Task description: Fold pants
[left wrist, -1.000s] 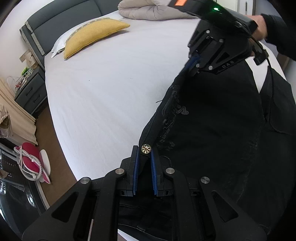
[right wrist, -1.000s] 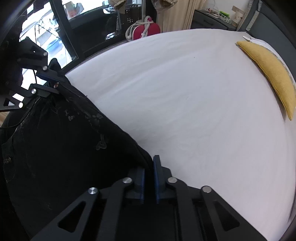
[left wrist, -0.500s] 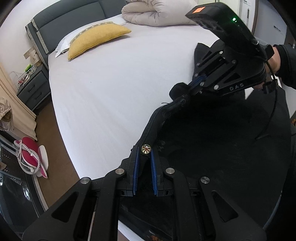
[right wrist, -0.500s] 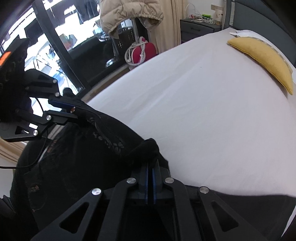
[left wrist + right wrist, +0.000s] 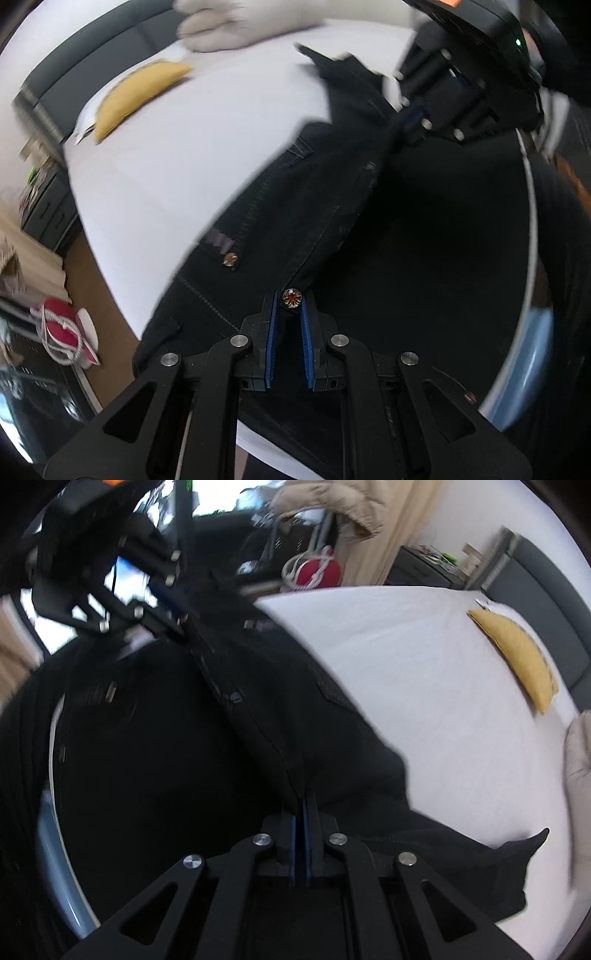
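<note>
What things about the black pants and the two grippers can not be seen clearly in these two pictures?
- Legs of the black pants: cut off by the edge in both wrist views, so the fold state is unknown.
- Cloth inside the right gripper: hidden between its pads, right wrist view.
- Left gripper: grips at the metal button; the fabric behind is too dark to read.
- Yellow pillow: motion-blurred, left wrist view.

My view: bed [image 5: 192, 155] in white sheet, grey headboard [image 5: 92, 70], yellow pillow [image 5: 140, 96], grey nightstand [image 5: 48, 214], brown floor [image 5: 107, 295], beige curtain [image 5: 410, 528].
</note>
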Demonstrator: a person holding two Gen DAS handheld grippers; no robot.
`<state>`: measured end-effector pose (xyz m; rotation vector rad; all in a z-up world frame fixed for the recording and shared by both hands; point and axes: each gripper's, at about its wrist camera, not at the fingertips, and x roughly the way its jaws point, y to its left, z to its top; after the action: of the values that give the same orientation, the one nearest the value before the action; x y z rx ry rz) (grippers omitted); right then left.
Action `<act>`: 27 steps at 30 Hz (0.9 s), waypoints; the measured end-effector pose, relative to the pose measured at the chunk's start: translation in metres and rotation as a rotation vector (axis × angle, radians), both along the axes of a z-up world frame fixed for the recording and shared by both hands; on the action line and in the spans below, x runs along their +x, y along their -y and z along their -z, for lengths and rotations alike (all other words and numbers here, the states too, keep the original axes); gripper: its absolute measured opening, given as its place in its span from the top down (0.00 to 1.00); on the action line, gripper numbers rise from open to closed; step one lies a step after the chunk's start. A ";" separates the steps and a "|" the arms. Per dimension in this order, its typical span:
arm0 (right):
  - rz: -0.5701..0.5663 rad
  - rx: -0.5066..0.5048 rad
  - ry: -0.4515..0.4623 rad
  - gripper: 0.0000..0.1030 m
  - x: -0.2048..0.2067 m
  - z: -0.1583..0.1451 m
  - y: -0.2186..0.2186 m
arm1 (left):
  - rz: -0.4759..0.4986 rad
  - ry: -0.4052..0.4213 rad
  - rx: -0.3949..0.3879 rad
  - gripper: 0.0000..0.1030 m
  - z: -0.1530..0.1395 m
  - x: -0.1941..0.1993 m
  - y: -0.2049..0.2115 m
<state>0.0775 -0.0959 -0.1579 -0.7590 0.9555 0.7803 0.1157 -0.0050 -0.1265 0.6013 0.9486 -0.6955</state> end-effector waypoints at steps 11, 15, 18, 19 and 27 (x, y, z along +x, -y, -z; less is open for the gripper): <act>-0.178 -0.273 0.182 0.96 -0.109 0.040 -0.002 | 0.110 -0.057 0.078 0.90 0.025 -0.100 0.019; -0.184 -0.302 0.202 0.96 -0.121 0.048 -0.005 | 0.138 -0.070 0.084 0.90 0.024 -0.119 0.020; -0.195 -0.319 0.224 0.96 -0.126 0.049 -0.009 | 0.152 -0.066 0.092 0.90 0.022 -0.128 0.020; -0.203 -0.330 0.233 0.96 -0.126 0.049 -0.010 | 0.154 -0.069 0.091 0.90 0.023 -0.131 0.016; -0.220 -0.379 0.270 0.96 -0.148 0.056 -0.016 | 0.172 -0.093 0.072 0.90 0.019 -0.145 0.018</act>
<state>-0.0709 -0.0801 -0.2136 -1.2828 0.7902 0.6704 -0.0291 -0.0232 -0.1457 0.7252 1.0199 -0.8509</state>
